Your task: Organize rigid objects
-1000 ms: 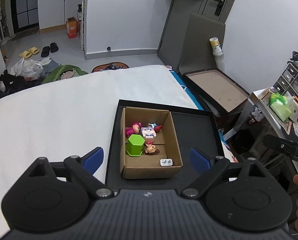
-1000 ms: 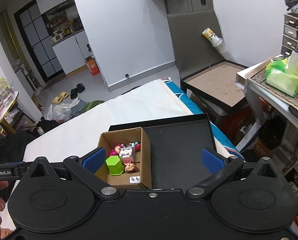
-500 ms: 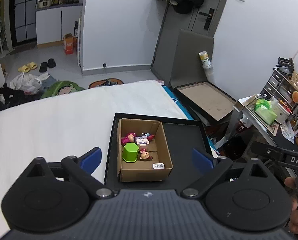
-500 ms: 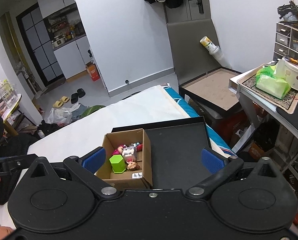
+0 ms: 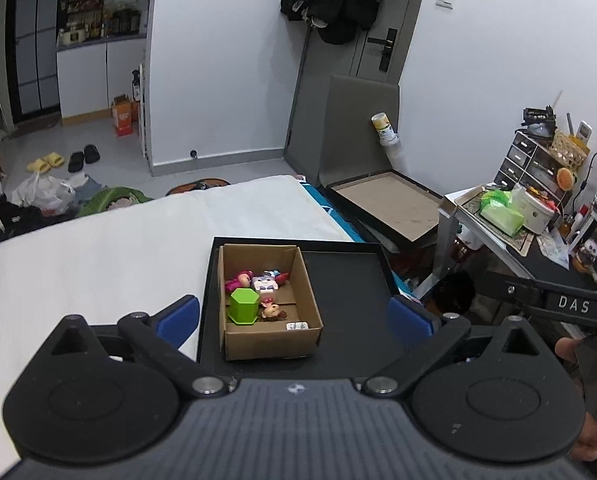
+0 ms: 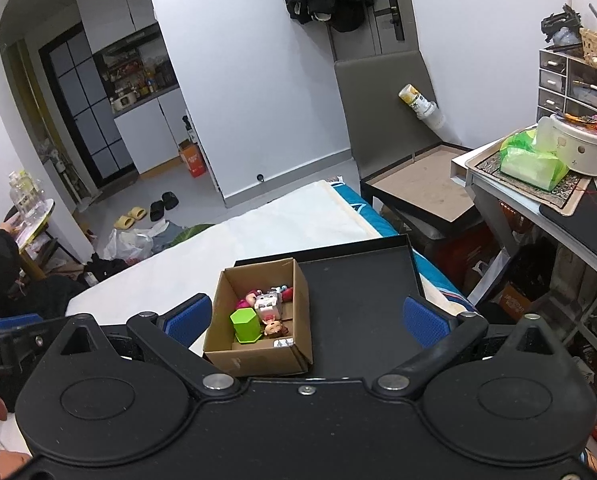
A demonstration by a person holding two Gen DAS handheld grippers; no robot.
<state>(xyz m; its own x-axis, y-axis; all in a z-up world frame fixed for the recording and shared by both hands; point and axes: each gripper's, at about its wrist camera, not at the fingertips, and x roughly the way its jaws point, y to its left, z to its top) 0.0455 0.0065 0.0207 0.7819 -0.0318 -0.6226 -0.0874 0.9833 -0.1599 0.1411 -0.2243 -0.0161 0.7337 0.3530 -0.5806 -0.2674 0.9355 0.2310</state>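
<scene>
Left wrist view shows, from the left of the frame, a white bed (image 5: 98,256) filling the lower left, then a black tray (image 5: 350,280) lying on it at the centre. In the tray's left part stands an open cardboard box (image 5: 270,340). Inside the box sit a green hexagonal block (image 5: 243,306), a pink figure (image 5: 240,280) behind it, a grey-and-white blocky figure (image 5: 264,283) beside that, a small brown-haired figure (image 5: 272,311) just right of the block, and a small flat white piece (image 5: 297,325) near the front wall. The left claw (image 5: 294,316) hangs above the box with nothing between its blue pads (image 5: 178,316), its jaws spreading wider at this moment. At the far right edge a person's hand (image 5: 578,360) grips the other tool. Right wrist view shows the same box (image 6: 258,356) at centre, the green block (image 6: 247,325) and figures within, and the tray's bare dark floor (image 6: 358,300) to its right. The right claw (image 6: 306,320) is released, pads wide apart with nothing between them. A cluttered bench (image 6: 546,184) stands at the right edge.
</scene>
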